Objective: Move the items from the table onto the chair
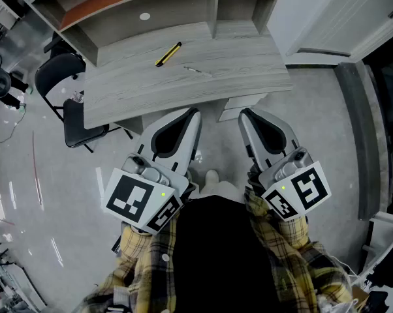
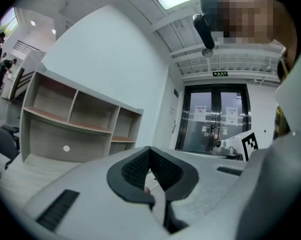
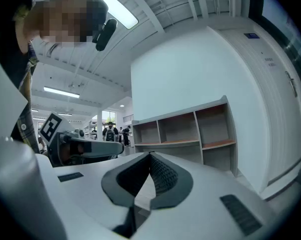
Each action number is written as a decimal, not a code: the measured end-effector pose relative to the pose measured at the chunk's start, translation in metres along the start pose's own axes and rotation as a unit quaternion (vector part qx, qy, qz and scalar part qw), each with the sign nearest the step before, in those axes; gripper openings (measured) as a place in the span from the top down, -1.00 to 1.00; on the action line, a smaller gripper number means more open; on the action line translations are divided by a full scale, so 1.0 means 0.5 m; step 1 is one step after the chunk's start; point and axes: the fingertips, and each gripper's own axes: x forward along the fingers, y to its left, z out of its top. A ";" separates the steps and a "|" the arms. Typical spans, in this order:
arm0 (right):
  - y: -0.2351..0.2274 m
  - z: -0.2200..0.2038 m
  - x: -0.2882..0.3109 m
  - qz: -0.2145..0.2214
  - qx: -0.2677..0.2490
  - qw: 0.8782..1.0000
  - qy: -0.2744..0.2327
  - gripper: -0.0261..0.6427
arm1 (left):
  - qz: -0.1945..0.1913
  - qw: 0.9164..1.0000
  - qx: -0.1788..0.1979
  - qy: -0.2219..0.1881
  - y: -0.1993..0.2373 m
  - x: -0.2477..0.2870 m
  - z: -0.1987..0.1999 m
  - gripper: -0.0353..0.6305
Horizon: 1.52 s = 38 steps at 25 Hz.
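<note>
Yellow pen (image 1: 168,54) and a thin silver item (image 1: 196,70) near it lie on the grey table (image 1: 249,70), apart from the black chair (image 1: 76,126) at its left end, while the left gripper (image 1: 195,112) and right gripper (image 1: 243,112) hover level short of the table, jaws pressed together on nothing.
</note>
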 end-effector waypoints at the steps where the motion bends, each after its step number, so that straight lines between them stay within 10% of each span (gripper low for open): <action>1: -0.002 0.000 0.001 0.000 0.000 1.000 -0.001 0.87 | -0.001 1.000 0.000 0.000 0.001 0.002 -0.002 0.88; 38: -0.028 -0.057 0.018 0.044 0.014 0.999 0.027 0.87 | 0.070 0.997 -0.020 -0.013 0.053 0.007 -0.037 0.88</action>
